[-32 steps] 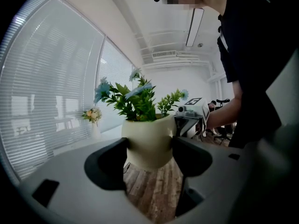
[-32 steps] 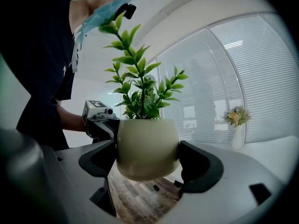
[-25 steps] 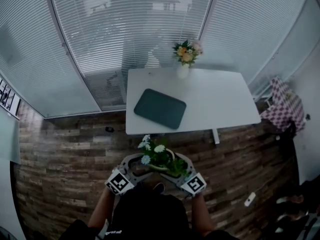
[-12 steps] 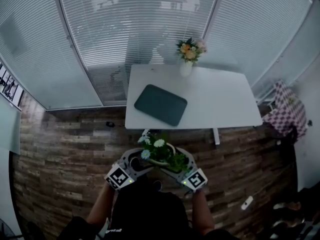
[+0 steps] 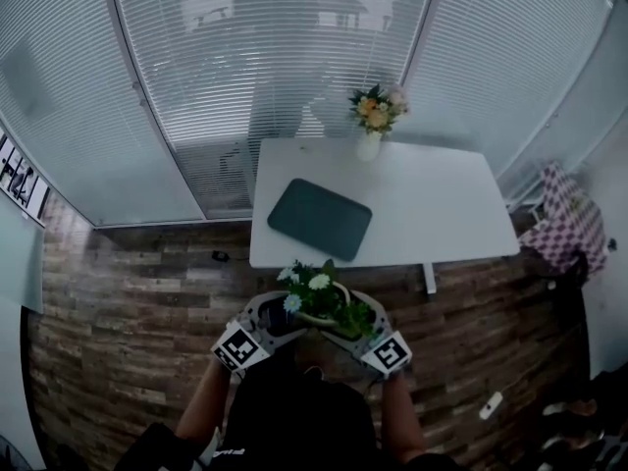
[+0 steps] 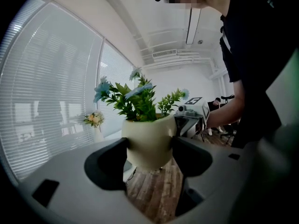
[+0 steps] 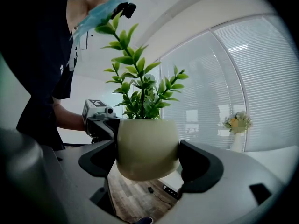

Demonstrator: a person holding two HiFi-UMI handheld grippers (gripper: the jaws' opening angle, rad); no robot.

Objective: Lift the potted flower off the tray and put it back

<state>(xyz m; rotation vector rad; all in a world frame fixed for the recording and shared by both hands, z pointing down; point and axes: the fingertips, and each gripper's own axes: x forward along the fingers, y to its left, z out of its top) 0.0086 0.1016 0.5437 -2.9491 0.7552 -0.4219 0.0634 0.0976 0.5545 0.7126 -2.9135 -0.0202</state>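
Potted flower [image 5: 319, 300] held clear of the tray [image 5: 320, 219] on the worktop [image 5: 432, 204], on the tray's near side. Left claw [image 6: 149, 149] and right claw [image 7: 147, 154] both clamp its cream pot.

Soft daylight comes through the blinds [image 5: 275, 57] and makes the white table [image 5: 432, 204] the brightest patch of the head view, while the wooden floor [image 5: 128, 341] lies dim. Wide-angle bending curves the window frames, and the corners darken. In both gripper views the edges go black. The near bodies of the left gripper [image 6: 148, 155] and right gripper [image 7: 147, 157] are soft and out of focus, and the potted flower [image 6: 147, 125] is shaded on its underside.
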